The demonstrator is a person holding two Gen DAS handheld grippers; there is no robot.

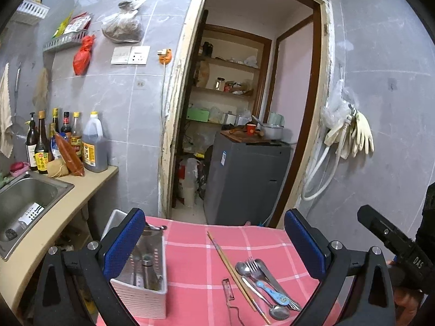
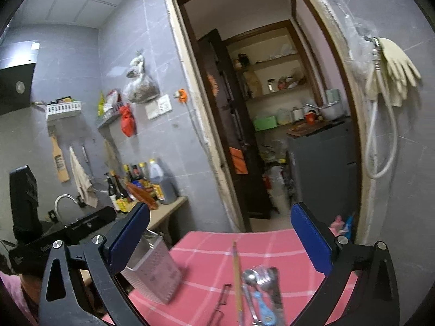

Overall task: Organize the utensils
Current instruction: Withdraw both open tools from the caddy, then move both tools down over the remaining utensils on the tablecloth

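A pile of utensils [image 1: 265, 279] lies on the pink checked tablecloth [image 1: 195, 255]: metal spoons, a fork, a blue-handled spoon [image 1: 272, 292], wooden chopsticks [image 1: 231, 266] and a peeler [image 1: 229, 298]. A white slotted utensil holder [image 1: 144, 274] stands to their left. My left gripper [image 1: 214, 247] is open and empty above the cloth. My right gripper [image 2: 220, 241] is open and empty above the same pile [image 2: 261, 285], with the holder [image 2: 155, 271] at its left finger.
A counter with a steel sink [image 1: 24, 203] and sauce bottles [image 1: 68, 141] runs along the left. A doorway [image 1: 244, 108] behind the table opens onto a grey appliance [image 1: 244, 179] and shelves. Gloves and a hose [image 1: 350, 135] hang on the right wall.
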